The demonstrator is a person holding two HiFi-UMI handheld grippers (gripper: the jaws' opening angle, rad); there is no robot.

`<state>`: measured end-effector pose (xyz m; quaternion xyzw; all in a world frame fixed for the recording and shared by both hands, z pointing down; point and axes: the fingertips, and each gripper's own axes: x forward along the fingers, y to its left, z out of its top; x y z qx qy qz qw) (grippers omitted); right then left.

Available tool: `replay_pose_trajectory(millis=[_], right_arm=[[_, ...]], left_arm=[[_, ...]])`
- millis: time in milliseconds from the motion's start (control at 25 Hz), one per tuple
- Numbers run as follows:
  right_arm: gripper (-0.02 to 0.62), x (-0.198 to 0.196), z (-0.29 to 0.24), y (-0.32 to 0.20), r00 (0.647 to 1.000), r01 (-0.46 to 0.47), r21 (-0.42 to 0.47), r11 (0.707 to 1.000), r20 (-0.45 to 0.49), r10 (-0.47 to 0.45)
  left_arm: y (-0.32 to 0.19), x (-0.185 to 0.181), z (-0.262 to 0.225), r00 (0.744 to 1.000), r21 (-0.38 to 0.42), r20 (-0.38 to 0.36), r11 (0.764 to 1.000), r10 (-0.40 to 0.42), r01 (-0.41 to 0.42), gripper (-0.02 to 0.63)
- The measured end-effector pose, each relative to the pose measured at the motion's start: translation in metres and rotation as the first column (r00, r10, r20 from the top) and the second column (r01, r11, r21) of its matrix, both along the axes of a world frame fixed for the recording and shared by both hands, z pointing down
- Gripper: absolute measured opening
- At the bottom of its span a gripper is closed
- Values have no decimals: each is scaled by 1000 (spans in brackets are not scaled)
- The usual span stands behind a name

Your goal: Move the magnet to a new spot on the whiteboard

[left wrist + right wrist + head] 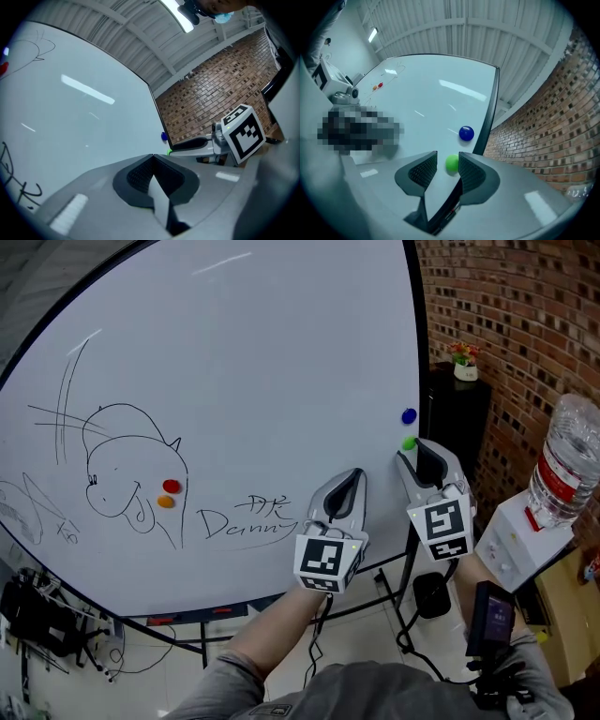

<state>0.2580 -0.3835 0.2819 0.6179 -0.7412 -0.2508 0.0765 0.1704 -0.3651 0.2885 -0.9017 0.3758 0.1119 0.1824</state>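
Note:
The whiteboard (262,343) stands upright in front of me. A green magnet (409,442) (452,163) sticks to it near the right edge, with a blue magnet (409,415) (466,133) just above. My right gripper (413,450) (447,158) is open, and the green magnet lies between its fingertips with a gap on the left side. My left gripper (353,476) (153,156) is shut and empty, its tips near the board's lower middle. A red magnet (171,486) and an orange magnet (166,502) sit on the drawing at the left.
Marker sketches and handwriting (239,521) cover the board's lower left. A black cabinet (459,418) with a small potted plant (463,360) stands by the brick wall at the right. A water bottle (565,460) sits on a white box (520,540). Cables (47,624) lie on the floor at the left.

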Motion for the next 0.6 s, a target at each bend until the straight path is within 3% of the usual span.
replay_pose_trajectory(millis=[200,440,600], right_arm=[[103,-53,0,12,998,56,3,998,-22,-56],[8,-138,1,21,988,150,1,989,-26,-150],[8,-199,1,28,973,225,-13,974,-39,-226]], left_arm=[[4,-40,-4,999,-6,-21,999,-35,35,2],[9,-112,-7,994,-11,-21,994,-108,108,2],[15,-163,-9,987,-13,-23,988,-156,156,2]])
